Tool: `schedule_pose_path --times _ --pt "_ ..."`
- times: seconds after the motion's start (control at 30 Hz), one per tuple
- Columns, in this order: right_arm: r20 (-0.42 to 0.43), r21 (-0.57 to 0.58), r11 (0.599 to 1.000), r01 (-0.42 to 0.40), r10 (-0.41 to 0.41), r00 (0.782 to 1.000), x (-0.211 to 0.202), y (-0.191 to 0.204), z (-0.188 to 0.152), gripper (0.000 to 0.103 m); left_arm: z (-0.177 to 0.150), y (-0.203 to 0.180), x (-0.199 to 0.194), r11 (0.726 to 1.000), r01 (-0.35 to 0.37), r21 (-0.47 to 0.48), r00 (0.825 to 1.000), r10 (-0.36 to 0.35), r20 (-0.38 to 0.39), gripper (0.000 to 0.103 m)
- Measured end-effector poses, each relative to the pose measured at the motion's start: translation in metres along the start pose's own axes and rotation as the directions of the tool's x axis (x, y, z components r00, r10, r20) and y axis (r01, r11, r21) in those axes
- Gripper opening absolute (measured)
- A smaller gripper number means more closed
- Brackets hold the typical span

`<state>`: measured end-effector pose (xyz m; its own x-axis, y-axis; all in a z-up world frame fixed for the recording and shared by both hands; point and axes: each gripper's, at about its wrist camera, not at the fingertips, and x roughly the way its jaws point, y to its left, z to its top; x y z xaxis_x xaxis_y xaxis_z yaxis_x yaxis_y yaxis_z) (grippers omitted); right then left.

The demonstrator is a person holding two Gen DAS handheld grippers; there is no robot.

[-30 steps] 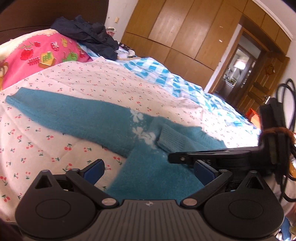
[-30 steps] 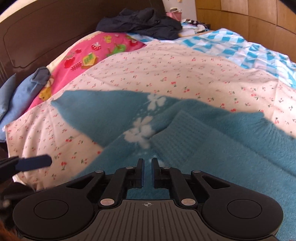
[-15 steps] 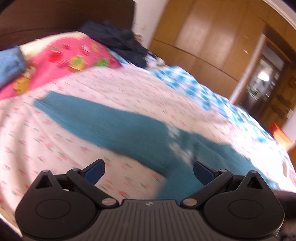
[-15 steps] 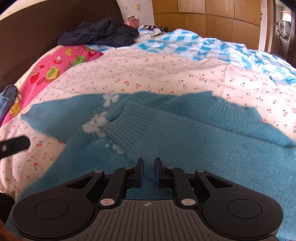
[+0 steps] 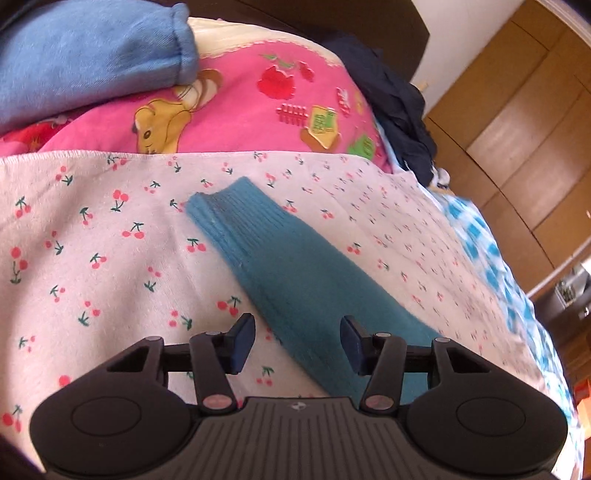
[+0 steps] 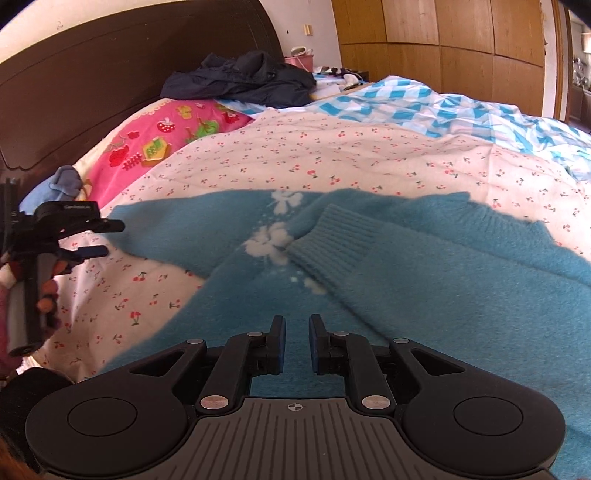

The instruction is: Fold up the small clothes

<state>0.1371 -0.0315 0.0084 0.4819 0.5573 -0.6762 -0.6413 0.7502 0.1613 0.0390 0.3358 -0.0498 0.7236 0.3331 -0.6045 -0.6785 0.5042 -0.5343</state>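
A small teal knit sweater with white flower marks lies on the cherry-print sheet. One sleeve is folded across its body, cuff near the flowers. The other sleeve stretches out flat, its ribbed cuff toward the pillows. My left gripper is open and empty, its jaws straddling this sleeve just above it; it also shows in the right wrist view at the sleeve end. My right gripper hovers over the sweater body, jaws slightly apart, holding nothing.
A pink cartoon pillow and a light blue garment lie beyond the cuff. A dark navy clothes heap sits near the dark headboard. A blue-white checked quilt covers the far bed. Wooden wardrobes stand behind.
My left gripper has swung left along the outstretched sleeve to near its cuff, and its jaws have narrowed. My right gripper's jaws have parted a little and it stays over the sweater body.
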Motion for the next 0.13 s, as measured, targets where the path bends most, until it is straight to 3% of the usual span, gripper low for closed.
schedule_pose_path --times 0.13 --pt "-0.007 0.007 1.0 -0.015 0.016 1.0 0.007 0.005 0.0 0.015 0.003 0.006 0.016 0.999 0.023 -0.049 1.0 -0.023 0.012 0.054"
